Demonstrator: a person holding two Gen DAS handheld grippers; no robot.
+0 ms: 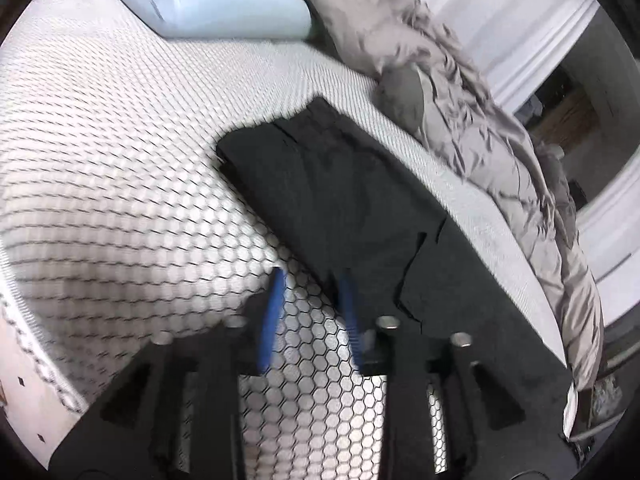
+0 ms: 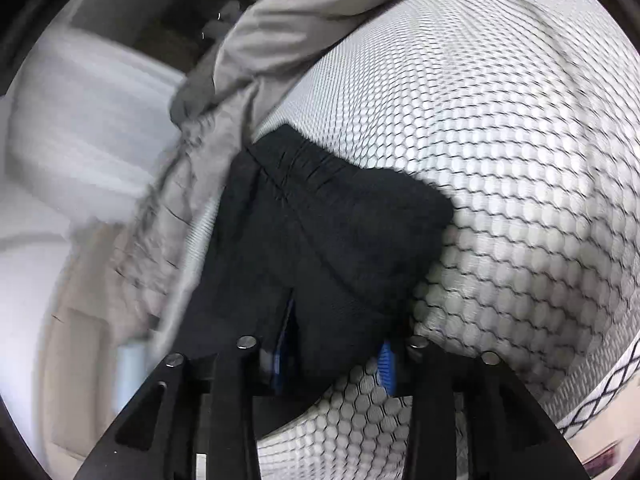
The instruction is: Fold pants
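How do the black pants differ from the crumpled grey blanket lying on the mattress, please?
The black pants lie flat and folded into a neat shape; the crumpled grey blanket is bunched and wrinkled. The pants sit mid-mattress, the blanket along its edge. Both are soft fabric resting on the white honeycomb-patterned mattress.

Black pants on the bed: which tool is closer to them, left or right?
Right. The right tool straddles the black pants, fabric between its fingers. The left tool sits at their edge, only the mattress cover between its fingers.

Matt black cloth pants (image 1: pixel 340 200); quilted hexagon-stitched mattress (image 1: pixel 120 160).
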